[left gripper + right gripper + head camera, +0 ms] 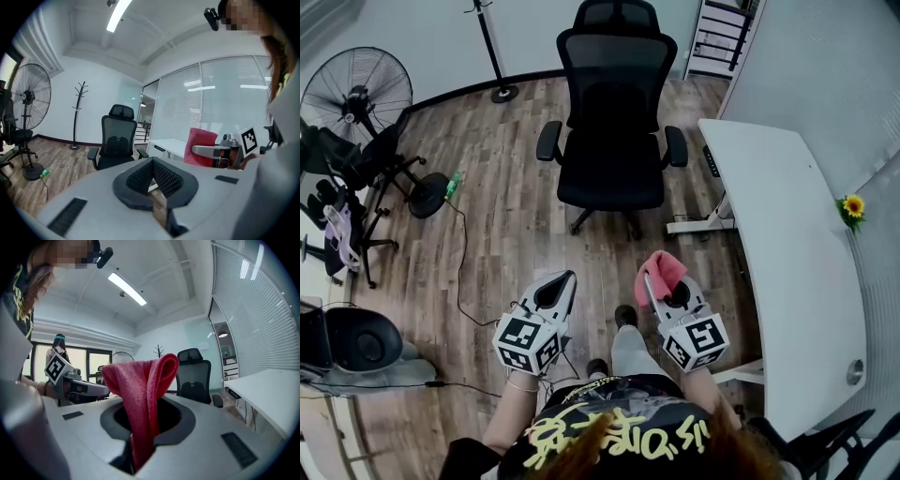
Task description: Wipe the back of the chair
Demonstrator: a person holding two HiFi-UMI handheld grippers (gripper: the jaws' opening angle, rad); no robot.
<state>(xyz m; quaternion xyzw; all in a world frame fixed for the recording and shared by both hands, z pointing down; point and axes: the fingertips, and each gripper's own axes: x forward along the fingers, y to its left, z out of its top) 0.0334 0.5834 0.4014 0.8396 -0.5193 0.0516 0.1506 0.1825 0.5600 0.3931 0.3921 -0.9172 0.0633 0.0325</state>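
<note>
A black mesh office chair stands ahead of me on the wood floor, its seat facing me; it also shows as the chair in the left gripper view and the chair in the right gripper view. My right gripper is shut on a folded red cloth, and the cloth rises up between its jaws. My left gripper is shut with nothing in it, its ribbed pads meeting. Both grippers are held well short of the chair.
A white desk runs along the right, with a small sunflower at its far edge. A standing fan, a coat stand base and a cable with a green bottle lie to the left. Another dark chair is at lower left.
</note>
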